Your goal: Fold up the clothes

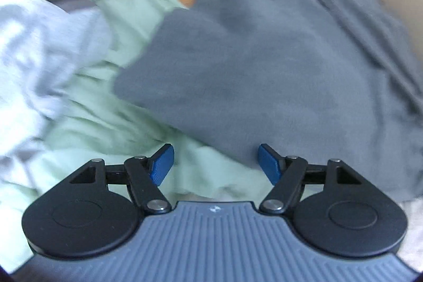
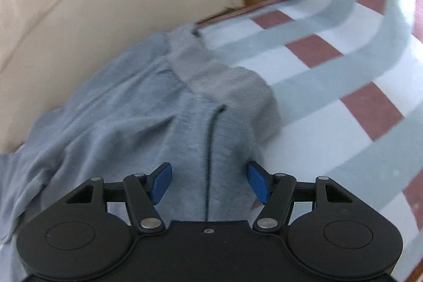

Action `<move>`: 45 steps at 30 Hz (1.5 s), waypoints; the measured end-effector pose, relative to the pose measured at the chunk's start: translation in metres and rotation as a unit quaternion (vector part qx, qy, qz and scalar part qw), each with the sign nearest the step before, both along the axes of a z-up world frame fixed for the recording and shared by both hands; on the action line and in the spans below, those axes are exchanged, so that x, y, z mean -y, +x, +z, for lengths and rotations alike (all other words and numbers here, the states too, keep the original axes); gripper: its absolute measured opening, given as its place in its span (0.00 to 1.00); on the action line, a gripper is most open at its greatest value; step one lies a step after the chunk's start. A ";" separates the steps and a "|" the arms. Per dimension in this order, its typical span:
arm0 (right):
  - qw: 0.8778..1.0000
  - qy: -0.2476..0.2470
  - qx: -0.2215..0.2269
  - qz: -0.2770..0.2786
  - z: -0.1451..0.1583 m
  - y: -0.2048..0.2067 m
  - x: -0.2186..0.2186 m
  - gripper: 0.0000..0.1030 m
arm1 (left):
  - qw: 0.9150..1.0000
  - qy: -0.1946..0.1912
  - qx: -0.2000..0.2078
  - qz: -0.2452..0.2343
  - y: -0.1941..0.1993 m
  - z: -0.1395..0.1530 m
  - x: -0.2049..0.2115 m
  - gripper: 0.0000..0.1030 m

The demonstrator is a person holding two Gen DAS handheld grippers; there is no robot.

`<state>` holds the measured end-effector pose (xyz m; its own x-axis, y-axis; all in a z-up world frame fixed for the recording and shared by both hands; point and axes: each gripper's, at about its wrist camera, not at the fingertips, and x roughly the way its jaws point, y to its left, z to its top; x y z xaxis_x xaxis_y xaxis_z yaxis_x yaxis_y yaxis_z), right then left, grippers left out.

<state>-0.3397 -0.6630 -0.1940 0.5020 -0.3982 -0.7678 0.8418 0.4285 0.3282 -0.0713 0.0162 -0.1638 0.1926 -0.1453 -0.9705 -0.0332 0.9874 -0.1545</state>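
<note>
Left gripper (image 1: 215, 163) is being held with jaws apart, nothing clamped, over the seam where the grey hoodie (image 1: 264, 57) is overlapping a mint-green garment (image 1: 124, 25). A pale white-grey garment (image 1: 34, 49) is lying further left.

Right gripper (image 2: 208, 181) is also being held apart, nothing pinched; the hoodie's drawstring (image 2: 208, 149) is running between its fingers. The hoodie is lying half on the checked rug (image 2: 330, 65), against a beige cushion (image 2: 92, 4).

Risks, as judged: the green layer could be caught along with the hoodie edge; the drawstring alone could be grabbed; motion blur is making edges hard to place.

Count: three garments, one rug, one cushion, two grippers.
</note>
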 end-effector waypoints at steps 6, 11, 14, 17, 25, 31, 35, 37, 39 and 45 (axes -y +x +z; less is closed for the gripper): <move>1.000 -0.011 0.021 0.019 -0.001 0.004 -0.005 0.66 | 0.989 -0.091 -0.043 0.107 0.005 -0.020 -0.031 0.68; 0.998 -0.050 -0.017 0.045 -0.017 0.009 -0.002 0.33 | 0.974 -0.137 -0.059 0.172 0.013 -0.041 -0.047 0.66; 0.989 -0.116 -0.049 0.078 -0.008 0.012 -0.011 0.05 | 0.978 -0.126 -0.021 0.167 0.020 -0.039 -0.041 0.19; 0.980 -0.181 -0.054 0.061 0.027 -0.004 -0.022 0.04 | 0.986 -0.099 0.046 0.122 0.022 -0.016 -0.028 0.02; 0.979 -0.157 -0.132 0.021 0.011 -0.070 -0.031 0.05 | 0.988 -0.091 0.108 0.057 0.014 0.010 -0.020 0.02; 0.996 -0.078 -0.039 -0.008 0.004 -0.086 -0.027 0.55 | 0.990 -0.085 0.107 0.038 0.010 0.002 -0.012 0.10; 1.000 -0.016 0.013 -0.023 0.004 -0.091 -0.025 0.57 | 0.989 -0.098 0.094 0.053 0.019 -0.009 -0.009 0.59; 1.000 0.000 0.004 -0.010 0.000 -0.089 -0.032 0.57 | 0.989 -0.095 0.089 0.068 0.024 -0.017 -0.008 0.65; 1.000 0.014 0.001 0.017 -0.005 -0.084 -0.042 0.59 | 0.989 -0.090 0.095 0.072 0.028 -0.022 -0.006 0.53; 0.995 0.070 -0.027 0.068 -0.008 -0.074 -0.067 0.60 | 0.981 -0.032 0.191 0.000 0.022 0.009 0.015 0.04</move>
<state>-0.4137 -0.5961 -0.2015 0.5003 -0.2169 -0.8382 0.7971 0.4935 0.3480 -0.0497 0.0014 -0.1552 0.5408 -0.2046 -0.8159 0.0404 0.9752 -0.2178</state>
